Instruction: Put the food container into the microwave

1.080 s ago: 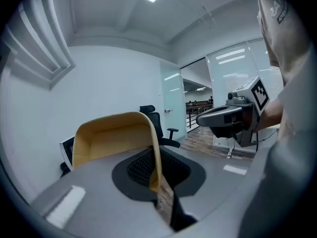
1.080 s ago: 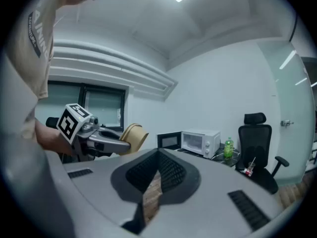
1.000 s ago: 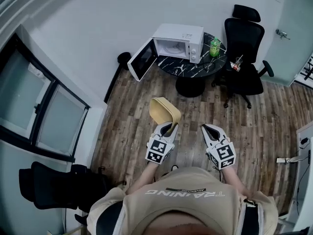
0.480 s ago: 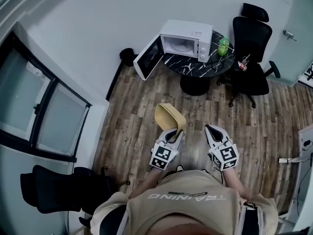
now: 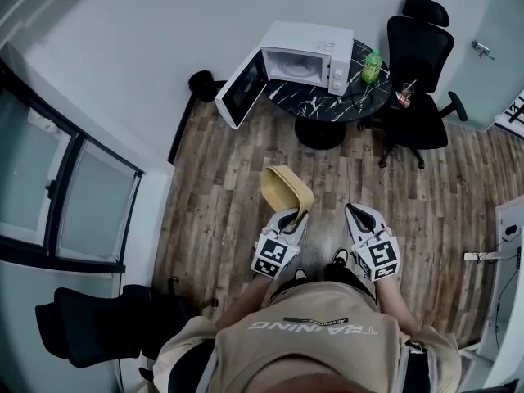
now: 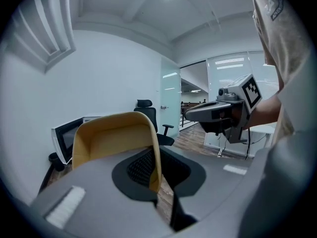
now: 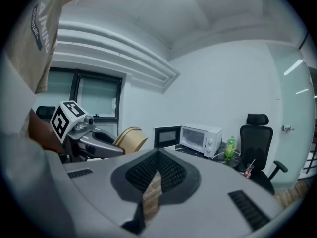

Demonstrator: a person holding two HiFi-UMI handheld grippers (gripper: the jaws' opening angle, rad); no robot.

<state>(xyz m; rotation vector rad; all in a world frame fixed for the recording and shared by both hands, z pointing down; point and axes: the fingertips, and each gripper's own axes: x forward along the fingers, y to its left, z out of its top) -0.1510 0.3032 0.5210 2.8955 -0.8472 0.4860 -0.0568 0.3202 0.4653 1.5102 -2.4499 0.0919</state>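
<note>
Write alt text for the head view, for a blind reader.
Seen from above, the left gripper holds a tan food container by its rim, the right gripper empty beside it. Ahead across the wood floor, a white microwave stands door open on a round black marble table.

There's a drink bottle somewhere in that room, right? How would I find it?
Look for the round black marble table by the white wall, with the white microwave standing open on it. The bottle stands on that table on the microwave's button side, towards the black office chair; it is the only green thing there.
</note>
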